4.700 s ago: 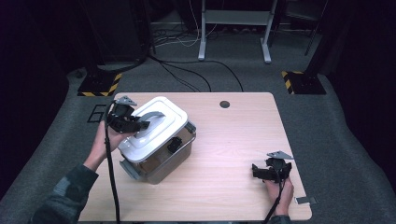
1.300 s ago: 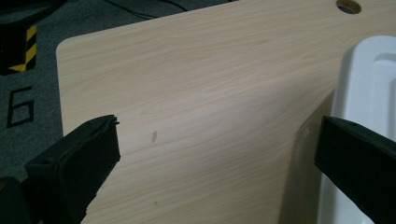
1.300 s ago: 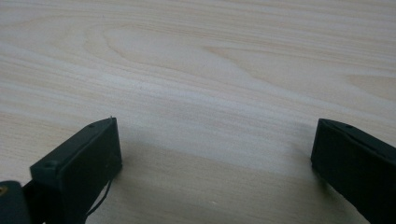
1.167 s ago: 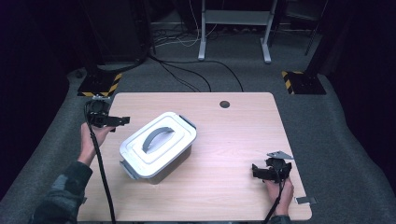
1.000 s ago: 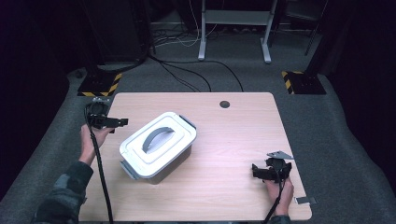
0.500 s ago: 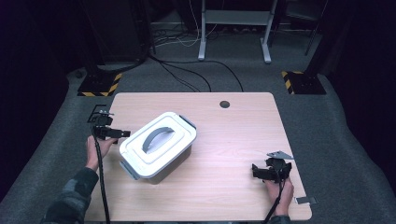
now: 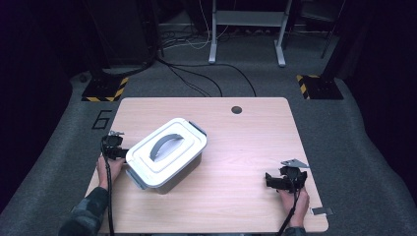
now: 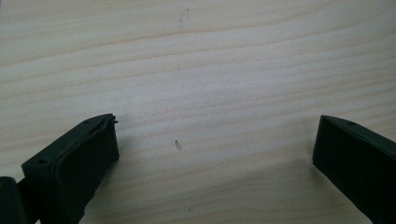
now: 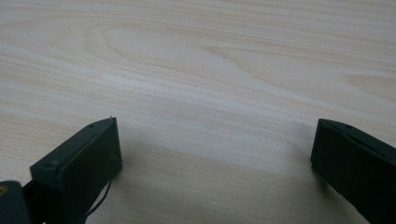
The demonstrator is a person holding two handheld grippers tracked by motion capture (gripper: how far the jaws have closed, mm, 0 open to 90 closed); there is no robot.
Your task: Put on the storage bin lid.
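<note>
Left gripper (image 7: pixel 119 153): at the left edge of the table (image 7: pixel 255 132), just beside the near-left side of the box, apparently touching it; in its own view its jaws stand wide apart over bare wood, holding nothing. Storage box (image 7: pixel 166 154): lidded, white top with grey arched handle (image 7: pixel 164 145) and grey clasps at both ends, set askew on the left half of the table. Judged rigid plastic with smooth, probably slippery walls, bulky for one claw; weight unknown, contents hidden. Best holds: the arched handle for lifting, the end clasps for opening; the lid rim offers little purchase. Right gripper (image 7: pixel 275 181): near-right of the table, well apart from the box, jaws spread wide and empty.
</note>
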